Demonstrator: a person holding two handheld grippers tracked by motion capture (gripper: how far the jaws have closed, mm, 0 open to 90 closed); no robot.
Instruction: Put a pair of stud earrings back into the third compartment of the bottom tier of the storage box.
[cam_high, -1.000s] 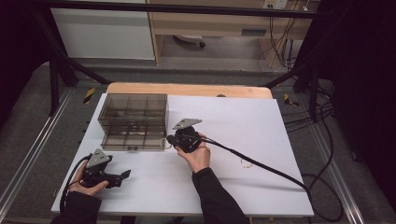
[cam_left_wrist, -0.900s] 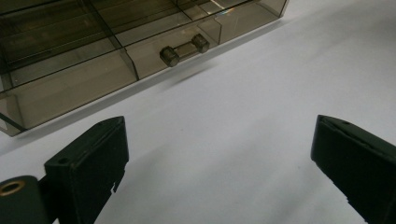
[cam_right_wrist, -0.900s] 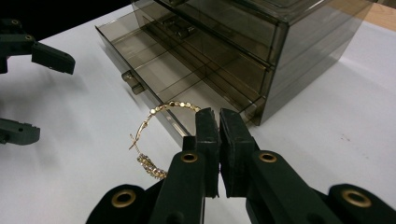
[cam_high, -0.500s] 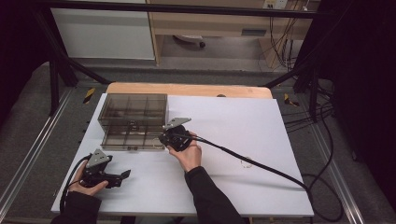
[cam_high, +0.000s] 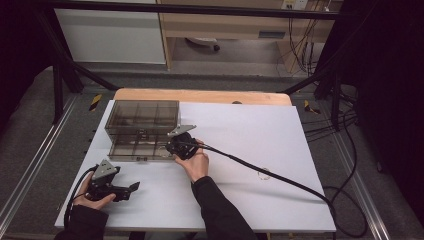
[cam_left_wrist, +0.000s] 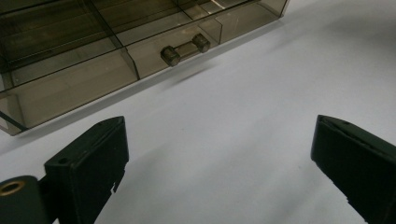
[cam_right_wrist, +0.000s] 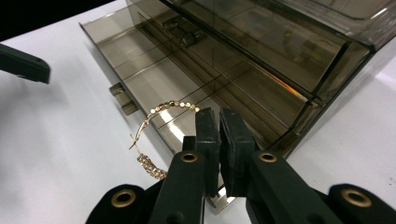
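Right gripper (cam_right_wrist: 219, 116): jaws together, clamped on a gold chain (cam_right_wrist: 156, 133), pads nearly touching. Chain pinched at one end, rest arcing out from the jaw tips toward centre-left of the right gripper view, then dropping down to a bunched bit at lower centre-left. Long axis roughly top-right to bottom-left in that frame, free end pointing down-left. Hangs just over the front edge of the pulled-out drawer (cam_right_wrist: 140, 70) of the smoked clear organizer box (cam_right_wrist: 289, 51); whether touching the drawer, cannot tell.

High view: right gripper (cam_high: 181, 143) at frame centre-left, right at the front right corner of the organizer box (cam_high: 142, 122); chain too small to make out there. Second faint ring-like item (cam_high: 263, 174) on the white table (cam_high: 240, 125), right of centre, well apart from both grippers.

Left gripper (cam_high: 131, 188): lower left of the high view, jaws apart, nothing between. Left gripper view confirms: two black jaws wide apart at bottom corners, bare white table (cam_left_wrist: 243, 121) between, drawer handle (cam_left_wrist: 185, 48) and box front across the top. Chain not resolved there.

Right gripper view adds the drawer's empty compartments and one tip of the left gripper (cam_right_wrist: 23, 63) at the upper left edge.
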